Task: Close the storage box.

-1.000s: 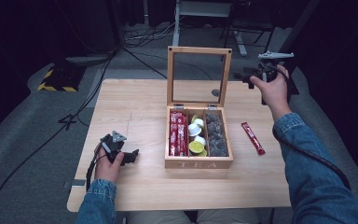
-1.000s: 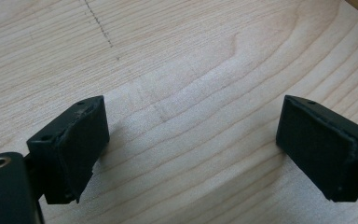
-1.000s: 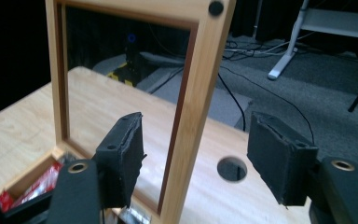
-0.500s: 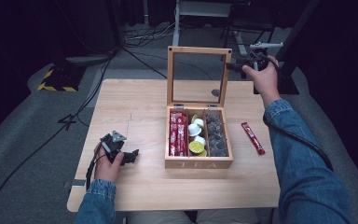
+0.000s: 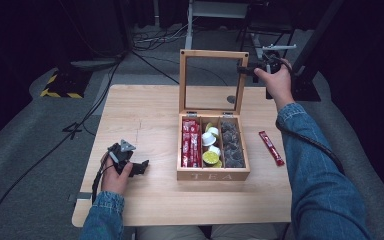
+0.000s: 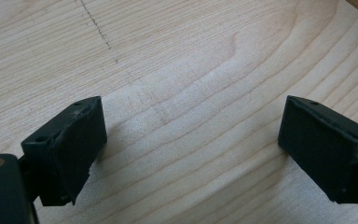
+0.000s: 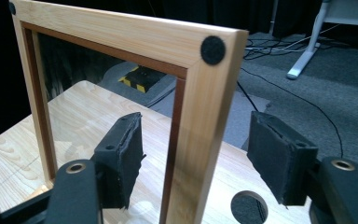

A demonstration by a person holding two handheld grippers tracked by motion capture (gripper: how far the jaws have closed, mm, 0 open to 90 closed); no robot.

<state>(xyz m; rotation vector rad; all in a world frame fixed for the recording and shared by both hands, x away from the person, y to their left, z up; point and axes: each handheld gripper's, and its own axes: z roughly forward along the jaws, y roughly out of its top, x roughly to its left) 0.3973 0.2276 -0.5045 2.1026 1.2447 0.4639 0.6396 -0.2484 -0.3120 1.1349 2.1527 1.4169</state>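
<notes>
1. The right gripper (image 5: 245, 70) is held up at about 1 o'clock from the table's middle, at the right upright of the open lid (image 5: 213, 54). In the right gripper view its jaws stand apart on either side of that wooden upright (image 7: 200, 135), with a gap showing between each pad and the wood, so nothing is clamped.
2. The left gripper (image 5: 132, 165) rests low over the table (image 5: 145, 115) at about 8 o'clock, in the person's left hand (image 5: 114, 175). In the left gripper view its jaws are spread wide with bare wood grain between them.
3. The tea box (image 5: 213, 174) sits just right of the table's centre, its glass-paned lid standing upright at the 12 o'clock edge of the box.
4. Inside, the left compartment holds red sachets (image 5: 191, 142), the middle one round white and yellow-green pods (image 5: 211, 150), and the right one dark wrapped pieces (image 5: 232, 145).
5. One red sachet (image 5: 271, 147) lies on the table at 3 o'clock from the box, near it but apart.
6. A round hole (image 7: 248, 207) in the tabletop shows beyond the lid in the right gripper view.
</notes>
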